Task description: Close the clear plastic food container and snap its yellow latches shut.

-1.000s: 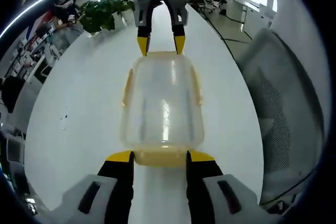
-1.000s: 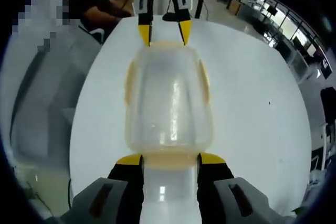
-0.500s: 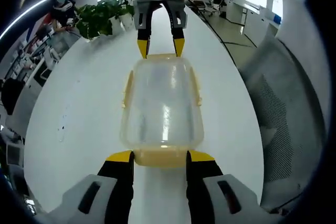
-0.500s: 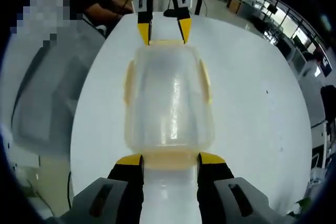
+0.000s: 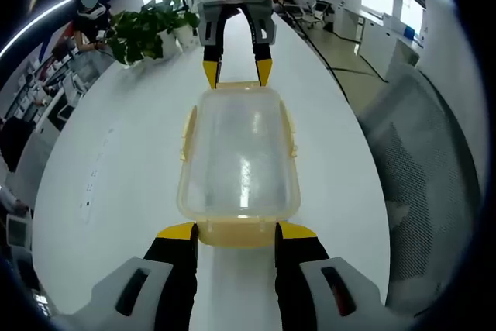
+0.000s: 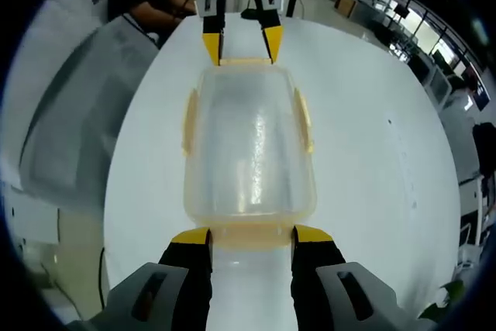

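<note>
A: The white table (image 5: 116, 176) carries everything. The clear container (image 5: 239, 156) lies along its middle, well in from both long edges, lid down on the body. An office chair (image 5: 434, 184) stands off one long edge.

B: And the hand-held grippers?

A: One at each short end. In the left gripper view, the left hand-held gripper (image 5: 235, 230) has its jaws spread as wide as the near end latch (image 5: 236, 232), tips either side of it. Whether they pinch it or only flank it cannot be told. The right hand-held gripper (image 5: 237, 72) stands the same way at the far end latch (image 5: 238, 85), and (image 6: 252, 235) in its own view.

B: How would the box handle?

A: Likely light, since it looks empty. Thin plastic, so the walls should flex; smooth, so probably slippery on this table.

B: Best hold?

A: The stiff rim at the ends, with one hand-held gripper bracing while the other presses. The long side latches (image 5: 188, 131) appear to stand out from the wall, perhaps unsnapped. Each latch looks like a thin hinged tab; pressing near its free edge should snap it.
</note>
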